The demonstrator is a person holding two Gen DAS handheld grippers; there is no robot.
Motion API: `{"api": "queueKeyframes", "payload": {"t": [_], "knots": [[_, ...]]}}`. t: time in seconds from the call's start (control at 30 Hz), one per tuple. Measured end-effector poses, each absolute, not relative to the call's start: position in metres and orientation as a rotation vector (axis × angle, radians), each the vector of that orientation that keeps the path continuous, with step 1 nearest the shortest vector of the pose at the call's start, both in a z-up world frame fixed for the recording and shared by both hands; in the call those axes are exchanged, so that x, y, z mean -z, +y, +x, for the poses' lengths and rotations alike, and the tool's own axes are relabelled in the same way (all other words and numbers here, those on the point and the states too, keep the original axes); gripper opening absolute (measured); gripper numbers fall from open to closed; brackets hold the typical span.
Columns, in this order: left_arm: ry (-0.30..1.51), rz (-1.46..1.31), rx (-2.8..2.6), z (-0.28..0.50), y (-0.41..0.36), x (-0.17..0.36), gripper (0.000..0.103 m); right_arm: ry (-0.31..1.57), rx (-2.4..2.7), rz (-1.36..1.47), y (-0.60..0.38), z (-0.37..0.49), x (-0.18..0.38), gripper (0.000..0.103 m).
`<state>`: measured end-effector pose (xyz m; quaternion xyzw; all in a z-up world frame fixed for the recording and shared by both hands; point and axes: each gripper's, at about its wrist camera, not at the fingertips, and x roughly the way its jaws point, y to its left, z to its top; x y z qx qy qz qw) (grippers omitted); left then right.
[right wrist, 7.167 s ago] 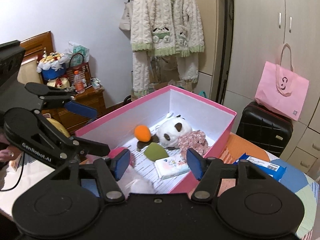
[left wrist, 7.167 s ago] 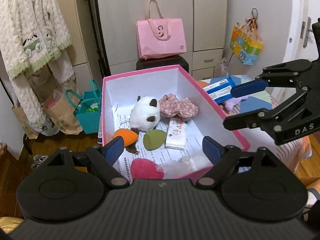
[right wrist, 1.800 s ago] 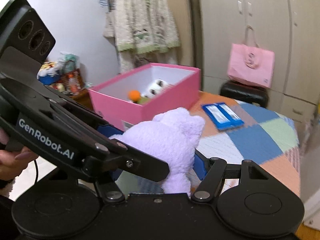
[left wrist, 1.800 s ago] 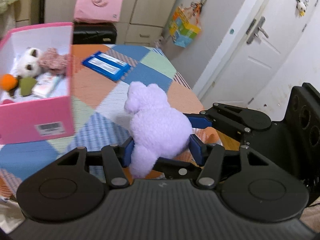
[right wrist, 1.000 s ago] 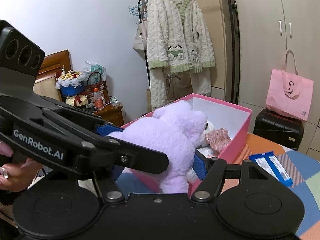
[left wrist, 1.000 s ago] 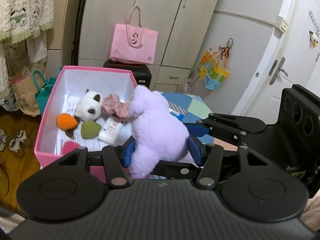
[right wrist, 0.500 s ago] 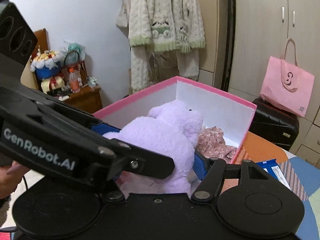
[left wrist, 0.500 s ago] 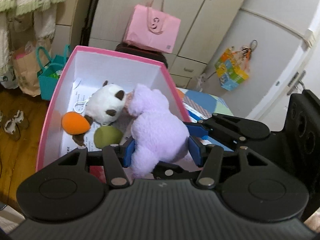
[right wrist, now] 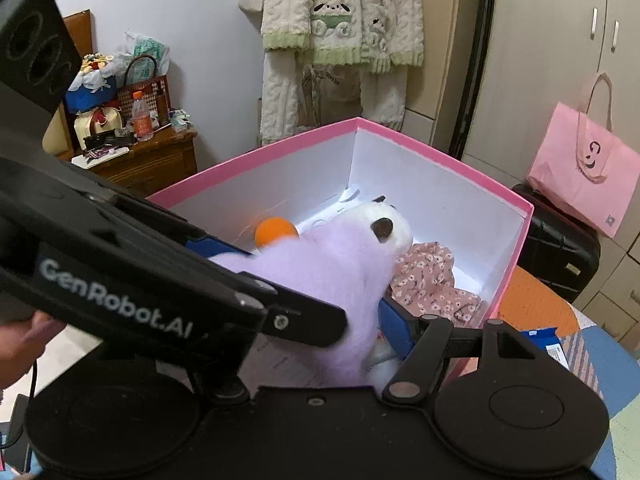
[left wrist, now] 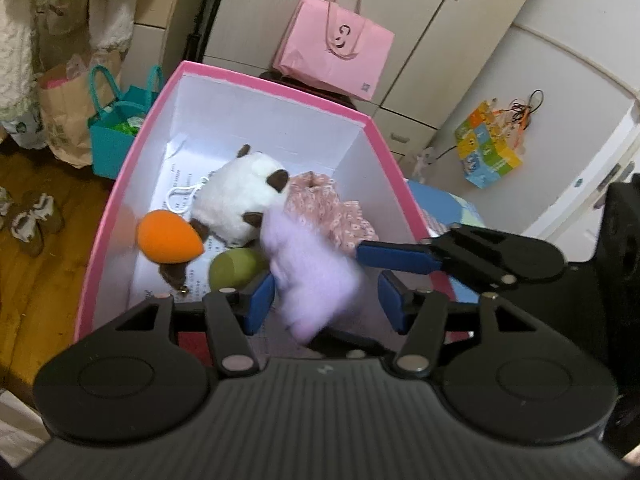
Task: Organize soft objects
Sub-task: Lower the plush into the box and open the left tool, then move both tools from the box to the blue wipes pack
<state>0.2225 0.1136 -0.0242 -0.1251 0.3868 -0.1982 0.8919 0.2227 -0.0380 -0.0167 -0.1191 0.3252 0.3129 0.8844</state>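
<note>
**Purple plush over the pink box, both grippers spreading**

The purple plush toy (left wrist: 310,276) hangs blurred above the inside of the pink box (left wrist: 376,136), between the blue pads of both tools. The left gripper (left wrist: 326,300) has just been opening: in its own view a gap shows between its right pad and the fur, while its left pad sits just beside the toy, so it is spread and no longer pinching. The right gripper (right wrist: 320,292) has also just been opening; the left gripper's arm crosses in front of it and hides one pad, so whether the visible pad still presses the fur is hard to say, though it looks loosened.

In the box lie a white and brown plush (left wrist: 240,204), an orange sponge (left wrist: 168,238), a green sponge (left wrist: 234,268), a pink flowered cloth (left wrist: 328,212) and printed paper (left wrist: 180,184) on the floor of the box.

Behind the box a pink paper bag (left wrist: 340,46) stands on a black suitcase (right wrist: 560,248). A teal bag (left wrist: 116,136) sits on the floor. A cream knitted cardigan (right wrist: 340,12) hangs by the cupboard.

The left gripper's arm reads "GenRobot.AI" in the right wrist view.
</note>
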Motion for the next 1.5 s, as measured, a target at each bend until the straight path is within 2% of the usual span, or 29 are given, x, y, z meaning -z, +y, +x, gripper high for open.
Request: {"api": "queueKeyframes", "payload": {"t": [0.17, 0.87, 1.17, 1.23, 1.5], "knots": [[0.780, -0.233, 0.384, 0.210, 0.117, 0.017, 0.065, 0.674, -0.622, -0.260, -0.044, 0.217, 0.015, 0.079], [0.652, -0.019, 0.400, 0.124, 0.095, -0.048, 0.066, 0.537, -0.634, -0.231, -0.093, 0.145, -0.031, 0.082], [0.642, 0.054, 0.454, 0.097, 0.063, -0.058, 0.067, 0.491, -0.644, -0.221, -0.136, 0.108, -0.040, 0.083], [0.644, 0.058, 0.473, 0.093, 0.053, -0.058, 0.076, 0.475, -0.636, -0.203, -0.151, 0.099, -0.037, 0.084], [0.656, 0.119, 0.566, 0.086, -0.002, -0.053, 0.076, 0.461, -0.573, -0.186, -0.206, 0.078, -0.023, 0.085]]}}
